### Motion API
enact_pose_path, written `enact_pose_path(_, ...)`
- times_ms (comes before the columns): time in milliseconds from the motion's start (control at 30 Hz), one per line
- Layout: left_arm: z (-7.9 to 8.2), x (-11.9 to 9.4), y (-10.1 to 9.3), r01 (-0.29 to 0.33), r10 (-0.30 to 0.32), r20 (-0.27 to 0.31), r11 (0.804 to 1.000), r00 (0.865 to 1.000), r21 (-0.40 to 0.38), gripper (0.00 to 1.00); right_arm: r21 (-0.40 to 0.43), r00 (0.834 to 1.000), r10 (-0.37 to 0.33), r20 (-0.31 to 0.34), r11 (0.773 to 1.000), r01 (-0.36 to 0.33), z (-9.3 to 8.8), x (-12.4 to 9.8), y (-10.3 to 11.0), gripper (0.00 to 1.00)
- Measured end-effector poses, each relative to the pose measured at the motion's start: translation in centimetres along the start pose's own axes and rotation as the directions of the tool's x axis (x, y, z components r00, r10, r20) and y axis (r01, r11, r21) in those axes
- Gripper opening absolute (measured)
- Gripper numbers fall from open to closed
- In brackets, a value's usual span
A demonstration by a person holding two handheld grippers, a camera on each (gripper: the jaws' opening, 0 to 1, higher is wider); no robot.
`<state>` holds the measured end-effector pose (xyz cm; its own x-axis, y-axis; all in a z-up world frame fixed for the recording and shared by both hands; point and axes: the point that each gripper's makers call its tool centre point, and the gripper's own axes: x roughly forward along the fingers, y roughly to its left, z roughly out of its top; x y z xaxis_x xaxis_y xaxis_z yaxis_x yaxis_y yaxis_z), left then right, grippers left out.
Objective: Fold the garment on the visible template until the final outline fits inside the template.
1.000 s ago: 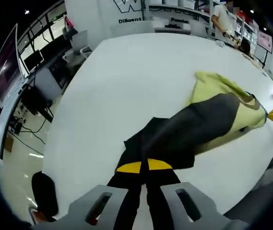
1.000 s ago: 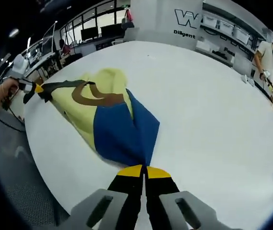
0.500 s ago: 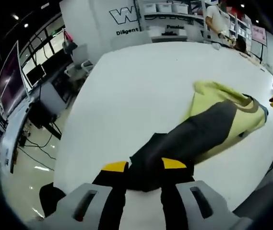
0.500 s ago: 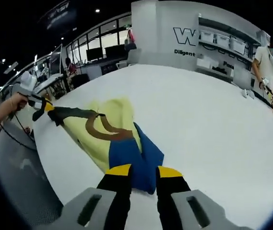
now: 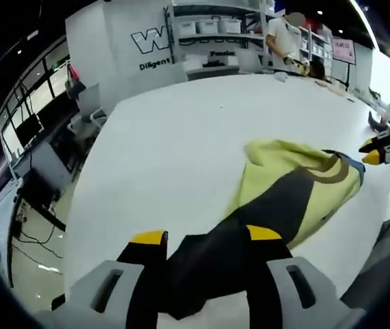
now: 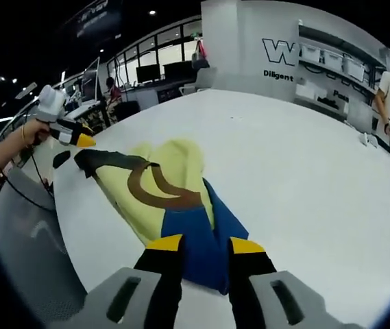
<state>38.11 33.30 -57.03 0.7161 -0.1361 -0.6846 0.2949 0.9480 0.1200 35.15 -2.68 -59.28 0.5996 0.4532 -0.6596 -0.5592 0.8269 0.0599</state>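
The garment [image 6: 171, 195] lies bunched on the white table [image 6: 304, 178] near its edge, so we're between folds. A second ago both grippers pinched it; now the left gripper [image 5: 207, 237] and right gripper [image 6: 205, 244] have let go, jaws spread. Next move: regrip an edge and fold inward. Can't spot the template.

I see a wide white table [image 5: 181, 144] running back toward a white wall [image 6: 249, 41] with dark lettering. Shelves [image 5: 215, 27] with white bins line that wall, and a person [image 5: 284, 38] stands beside them. Off to one side are desks with dark monitors [image 6: 157, 72], big windows [image 6: 147, 55], and small ceiling lights [image 6: 152, 12].
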Motion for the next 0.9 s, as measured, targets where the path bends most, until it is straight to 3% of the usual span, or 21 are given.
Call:
enact_pose_path(167, 0.6, 1.7, -1.4, 0.075, -0.075, -0.002, 0.994, 0.997, 0.082, 0.53, 0.006, 1.000, 0.013, -0.017, 1.000, -0.012, -0.5, 0.2, 0.1, 0.20)
enact_pose_path(233, 0.8, 2.2, -2.0, 0.110, -0.111, 0.001, 0.991, 0.994, 0.078, 0.53, 0.009, 1.000, 0.017, -0.024, 1.000, -0.017, -0.8, 0.4, 0.0, 0.21)
enact_pose_path(300, 0.7, 2.7, -3.2, 0.183, -0.183, -0.011, 0.981, 0.983, 0.071, 0.50, 0.025, 0.999, 0.023, -0.036, 0.999, -0.023, -1.1, 0.6, 0.0, 0.22)
enact_pose_path(467, 0.2, 4.4, -3.6, 0.220, -0.214, -0.058, 0.969, 0.975, 0.114, 0.49, 0.025, 0.998, 0.029, -0.063, 0.999, -0.027, -1.8, 0.8, 0.1, 0.25)
enact_pose_path(567, -0.1, 5.1, -4.1, 0.265, -0.257, -0.078, 0.957, 0.963, 0.121, 0.42, 0.032, 0.997, 0.034, -0.070, 0.999, -0.031, -2.0, 0.9, 0.1, 0.22)
enact_pose_path(600, -0.4, 5.3, -4.6, 0.294, -0.285, -0.096, 0.951, 0.954, 0.098, 0.37, 0.032, 0.997, 0.034, -0.074, 0.999, -0.032, -2.1, 0.9, 0.1, 0.22)
enact_pose_path(667, -0.4, 5.5, -5.0, 0.313, -0.306, -0.097, 0.947, 0.947, 0.074, 0.30, 0.036, 0.996, 0.036, -0.078, 0.999, -0.033, -2.3, 1.0, 0.1, 0.20)
enact_pose_path(800, -0.4, 5.9, -5.2, 0.312, -0.304, -0.097, 0.946, 0.948, 0.083, 0.14, 0.042, 0.996, 0.033, -0.082, 0.999, -0.030, -2.5, 1.1, 0.1, 0.19)
enact_pose_path(900, -1.2, 6.2, -5.2, 0.306, -0.291, -0.133, 0.946, 0.948, 0.109, 0.05, 0.040, 0.996, 0.028, -0.082, 0.999, -0.024, -2.6, 1.0, 0.0, 0.14)
